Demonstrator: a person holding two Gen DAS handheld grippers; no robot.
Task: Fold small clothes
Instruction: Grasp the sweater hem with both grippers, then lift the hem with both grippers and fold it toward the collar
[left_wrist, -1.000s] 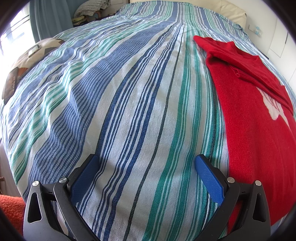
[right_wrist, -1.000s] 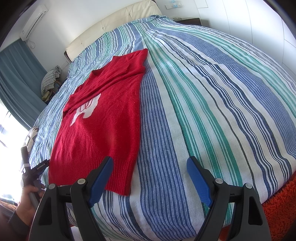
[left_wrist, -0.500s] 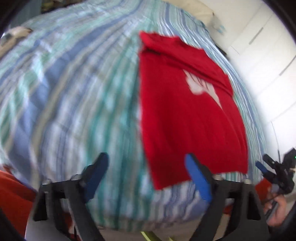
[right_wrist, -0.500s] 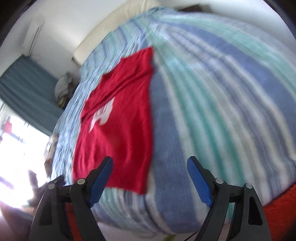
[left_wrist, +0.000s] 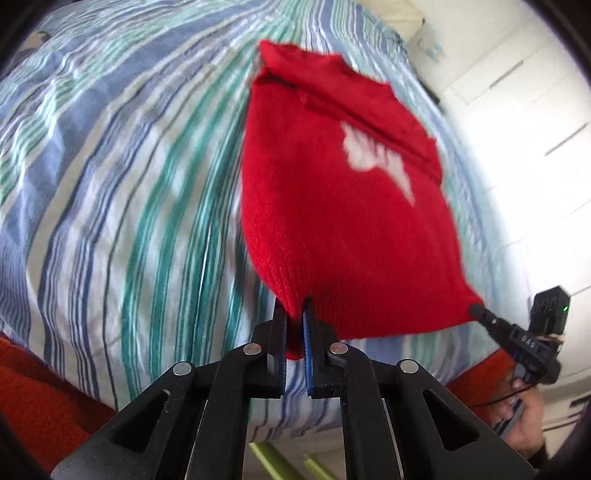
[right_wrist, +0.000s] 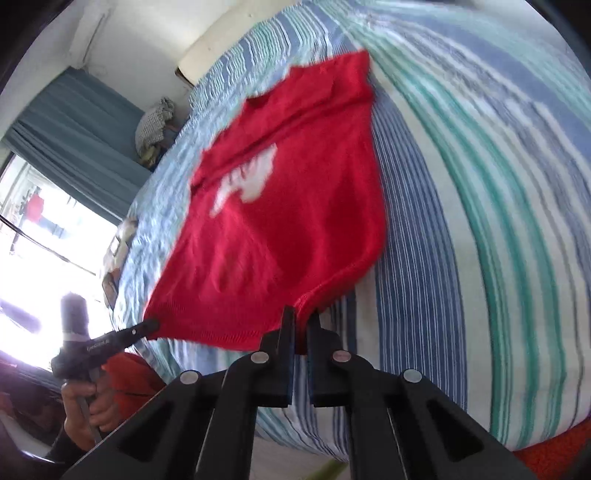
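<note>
Sweater (left_wrist: 332, 229) hem corners pinched: left gripper (left_wrist: 294, 317) and right gripper (right_wrist: 301, 325), jaws just closed on cloth. Sleeves folded; body fold over bedspread (left_wrist: 129, 184) pending.

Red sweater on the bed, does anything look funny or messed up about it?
Nothing looks damaged. The sweater is only out of shape: the left gripper and right gripper have just closed on its two bottom corners, so the hem is pulled into points and lifts off the striped bedspread. The top lies already folded.
</note>
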